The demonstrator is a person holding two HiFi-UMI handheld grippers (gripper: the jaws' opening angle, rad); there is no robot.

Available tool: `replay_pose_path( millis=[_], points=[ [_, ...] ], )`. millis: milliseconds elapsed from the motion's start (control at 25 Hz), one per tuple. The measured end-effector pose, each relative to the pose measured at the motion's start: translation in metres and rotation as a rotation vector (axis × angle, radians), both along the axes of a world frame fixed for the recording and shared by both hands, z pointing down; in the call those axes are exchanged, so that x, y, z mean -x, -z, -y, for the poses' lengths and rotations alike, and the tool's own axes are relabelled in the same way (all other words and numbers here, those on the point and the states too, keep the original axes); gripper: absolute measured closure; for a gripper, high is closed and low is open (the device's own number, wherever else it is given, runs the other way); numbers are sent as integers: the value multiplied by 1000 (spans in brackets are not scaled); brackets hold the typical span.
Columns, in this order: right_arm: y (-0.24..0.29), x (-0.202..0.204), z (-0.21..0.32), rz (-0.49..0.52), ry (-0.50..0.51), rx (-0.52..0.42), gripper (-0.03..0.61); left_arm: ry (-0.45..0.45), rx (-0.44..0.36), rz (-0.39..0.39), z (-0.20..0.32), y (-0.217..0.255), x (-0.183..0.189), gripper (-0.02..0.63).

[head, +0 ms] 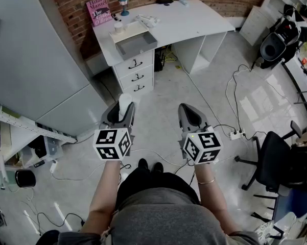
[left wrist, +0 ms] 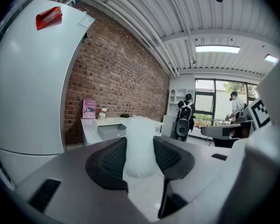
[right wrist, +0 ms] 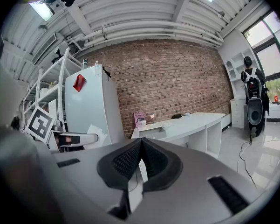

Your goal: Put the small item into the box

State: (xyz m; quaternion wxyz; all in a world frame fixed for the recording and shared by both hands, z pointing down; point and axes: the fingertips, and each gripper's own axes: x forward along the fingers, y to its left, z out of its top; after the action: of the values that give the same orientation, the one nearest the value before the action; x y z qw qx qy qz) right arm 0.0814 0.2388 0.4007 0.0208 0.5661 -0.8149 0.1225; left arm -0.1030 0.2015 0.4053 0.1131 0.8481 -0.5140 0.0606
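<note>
Both handheld units look like the same build: the left gripper (head: 122, 109) and right gripper (head: 190, 112) have smooth grey moulded shells, with black cross-hatched pads (left wrist: 109, 160) lining the jaws. Each one has a white cube (head: 112, 143) at the back covered in black square markers, and the right one's shows a tiny green light (head: 192, 136). The person's wearing a grey top (head: 163, 223), dark trousers (head: 148, 180) and black shoes (head: 149, 164), plus a thin bracelet (head: 206, 180) on the right wrist.
</note>
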Motion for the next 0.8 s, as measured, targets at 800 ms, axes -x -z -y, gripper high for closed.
replay_pose_path(
  millis=[800],
  points=[
    [-15, -7, -4, 29, 8, 13, 569, 31, -1, 8, -4, -11, 0, 431]
  ],
)
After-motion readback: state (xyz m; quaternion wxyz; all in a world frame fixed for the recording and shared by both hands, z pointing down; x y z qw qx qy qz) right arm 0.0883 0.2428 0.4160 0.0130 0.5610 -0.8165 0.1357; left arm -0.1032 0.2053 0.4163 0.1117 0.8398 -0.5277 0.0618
